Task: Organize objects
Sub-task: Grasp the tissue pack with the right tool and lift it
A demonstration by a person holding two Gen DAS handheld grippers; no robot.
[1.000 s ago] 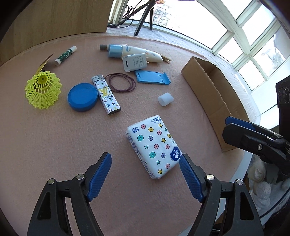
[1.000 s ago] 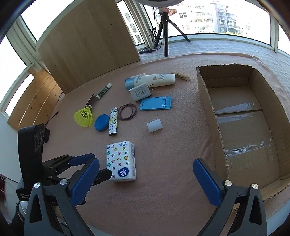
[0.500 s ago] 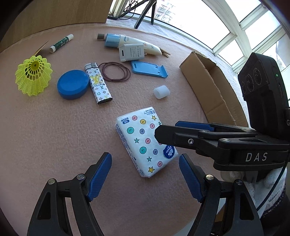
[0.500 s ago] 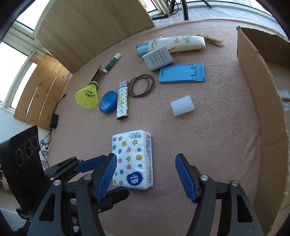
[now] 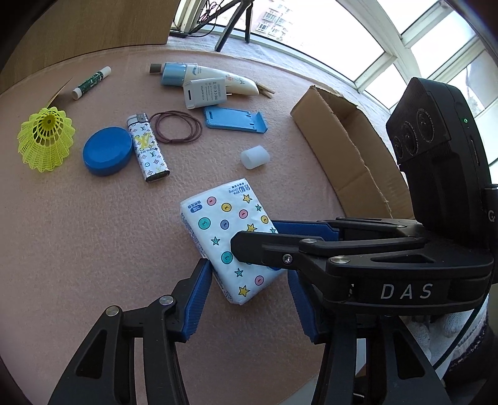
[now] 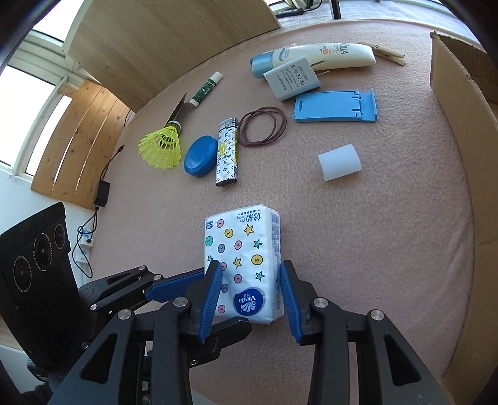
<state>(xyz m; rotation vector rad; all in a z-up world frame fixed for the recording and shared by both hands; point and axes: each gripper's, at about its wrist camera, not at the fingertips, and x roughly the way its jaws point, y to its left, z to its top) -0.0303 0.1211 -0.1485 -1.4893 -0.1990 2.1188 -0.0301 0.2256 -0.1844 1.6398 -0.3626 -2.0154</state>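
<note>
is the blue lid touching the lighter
Touching. In the left wrist view the blue lid has its right rim meeting the side of the lighter with no mat showing between them; the right wrist view shows the same.

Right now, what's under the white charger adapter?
The white charger adapter lies partly on the sunscreen tube, covering its middle near the blue cap; its prongs point over the tube. The rest sits over the pink mat. Anything beneath it is hidden.

Around my pink felt-covered table [image 5: 77, 233]: bright curved white-framed windows [image 5: 389, 40], pale wooden panels [image 6: 162, 40], a black tripod [image 5: 233, 28], sunlight.
</note>
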